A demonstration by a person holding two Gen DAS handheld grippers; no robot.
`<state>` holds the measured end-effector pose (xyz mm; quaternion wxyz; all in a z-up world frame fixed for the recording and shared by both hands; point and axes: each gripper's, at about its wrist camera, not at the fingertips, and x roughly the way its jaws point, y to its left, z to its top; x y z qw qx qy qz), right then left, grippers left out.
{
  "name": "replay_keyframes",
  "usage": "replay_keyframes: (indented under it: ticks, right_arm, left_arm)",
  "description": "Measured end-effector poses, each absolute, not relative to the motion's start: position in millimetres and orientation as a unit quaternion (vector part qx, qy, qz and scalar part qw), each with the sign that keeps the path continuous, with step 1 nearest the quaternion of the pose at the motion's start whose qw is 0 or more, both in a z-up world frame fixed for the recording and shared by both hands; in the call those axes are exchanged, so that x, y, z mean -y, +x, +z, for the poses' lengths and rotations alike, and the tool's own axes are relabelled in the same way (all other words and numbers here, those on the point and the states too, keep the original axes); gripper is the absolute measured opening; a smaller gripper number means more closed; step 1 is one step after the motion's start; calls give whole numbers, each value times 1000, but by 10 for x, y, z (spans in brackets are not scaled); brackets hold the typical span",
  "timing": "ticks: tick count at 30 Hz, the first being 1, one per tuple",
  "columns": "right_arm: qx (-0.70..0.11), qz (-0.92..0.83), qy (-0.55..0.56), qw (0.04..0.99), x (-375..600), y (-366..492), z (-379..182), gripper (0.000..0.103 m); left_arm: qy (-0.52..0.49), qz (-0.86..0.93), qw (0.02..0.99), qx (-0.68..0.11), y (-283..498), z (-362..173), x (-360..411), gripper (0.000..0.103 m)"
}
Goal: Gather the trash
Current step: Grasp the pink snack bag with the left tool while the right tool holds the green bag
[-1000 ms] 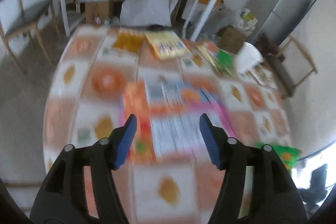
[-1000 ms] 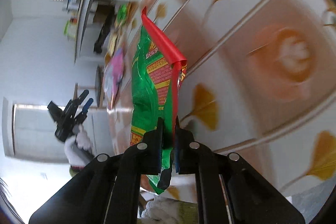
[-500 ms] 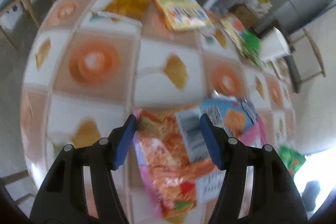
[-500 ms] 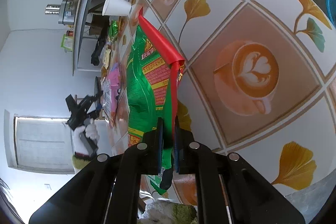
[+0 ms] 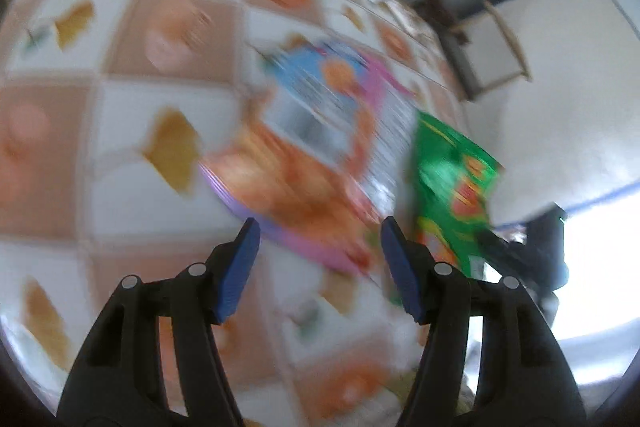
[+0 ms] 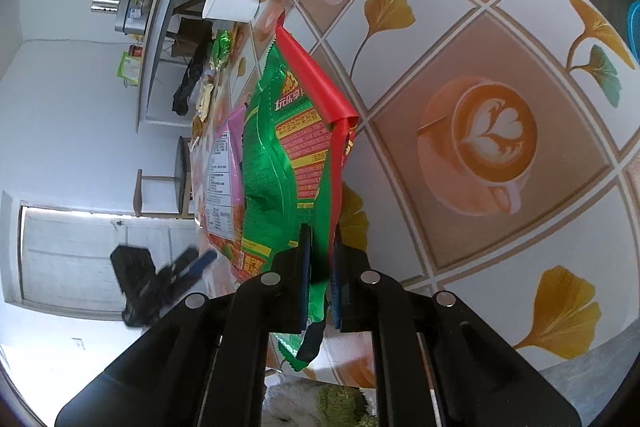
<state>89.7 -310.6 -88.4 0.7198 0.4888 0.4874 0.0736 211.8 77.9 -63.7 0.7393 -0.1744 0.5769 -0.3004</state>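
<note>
The right gripper (image 6: 320, 279) has its jaws clenched on a green wrapper (image 6: 288, 155), lifted off the table (image 6: 460, 39). The left gripper (image 5: 320, 259) hangs released over a pink wrapper (image 5: 320, 147) mid-frame; more wrappers and a cup (image 6: 230, 3) remain.

Bright daylight blows out the lower corners; left wrist view is motion-blurred, right sharp, both fisheye-curved.

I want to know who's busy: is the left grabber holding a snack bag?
No, the left gripper is open and empty, with the pink and orange bag lying on the table beyond it.
</note>
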Motion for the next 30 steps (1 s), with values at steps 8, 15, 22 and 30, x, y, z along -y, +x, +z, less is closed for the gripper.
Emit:
replay_keyframes:
  ticks: [8,15,22,30]
  right_arm:
    - [-485,67,493,719,3135,862,-918,9]
    - [-483,65,496,719,3130,852,-928,9]
    - [-480,59,499,719,3146,833,-920,9]
    - [-464,36,505,727,3271,734,-896,9]
  left_arm:
    - [-253,-246,742,-570,1949,-756,-947,70]
    - [-298,-187,764,-541,2050,-745,-1053,70]
    - [-153,-135,860,-468,2034,-324,-899,70]
    - [19,-225,875,-429,1799,-132,-88,73]
